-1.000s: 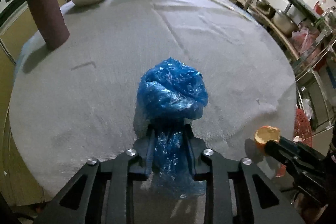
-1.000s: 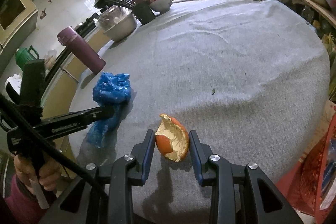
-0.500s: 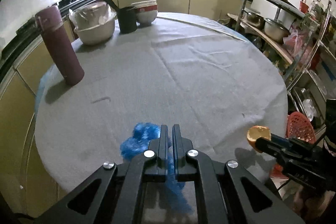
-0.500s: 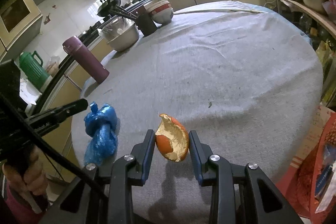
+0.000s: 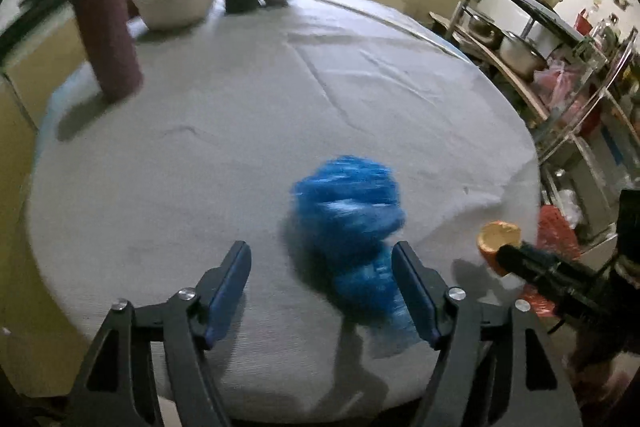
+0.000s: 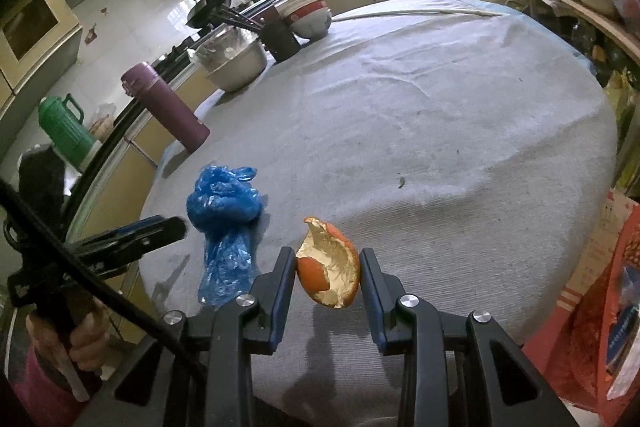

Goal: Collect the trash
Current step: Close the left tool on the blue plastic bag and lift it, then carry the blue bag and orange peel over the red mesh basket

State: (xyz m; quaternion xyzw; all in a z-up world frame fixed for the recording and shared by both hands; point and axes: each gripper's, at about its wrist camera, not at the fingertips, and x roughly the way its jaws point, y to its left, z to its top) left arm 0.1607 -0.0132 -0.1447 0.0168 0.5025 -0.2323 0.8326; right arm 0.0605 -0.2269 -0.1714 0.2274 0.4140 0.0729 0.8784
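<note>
A crumpled blue plastic bag (image 5: 352,227) lies on the round grey-clothed table (image 5: 280,99) near its front edge; it also shows in the right wrist view (image 6: 226,223). My left gripper (image 5: 322,267) is open wide, with the bag's tail close to its right finger; it shows from the side in the right wrist view (image 6: 160,231). My right gripper (image 6: 328,267) is shut on a piece of orange peel (image 6: 330,267) and holds it above the table's front edge; the peel also shows in the left wrist view (image 5: 500,241).
A maroon thermos (image 6: 166,107) stands at the table's left side. A covered metal bowl (image 6: 232,61), a dark cup with utensils (image 6: 280,35) and stacked bowls (image 6: 310,13) stand at the back. A metal shelf rack (image 5: 560,75) and a red basket (image 5: 556,231) are to the right.
My left gripper was shut on the blue bag, then opened wide and let it go; the bag now lies loose on the table. The right gripper kept hold of the peel.
</note>
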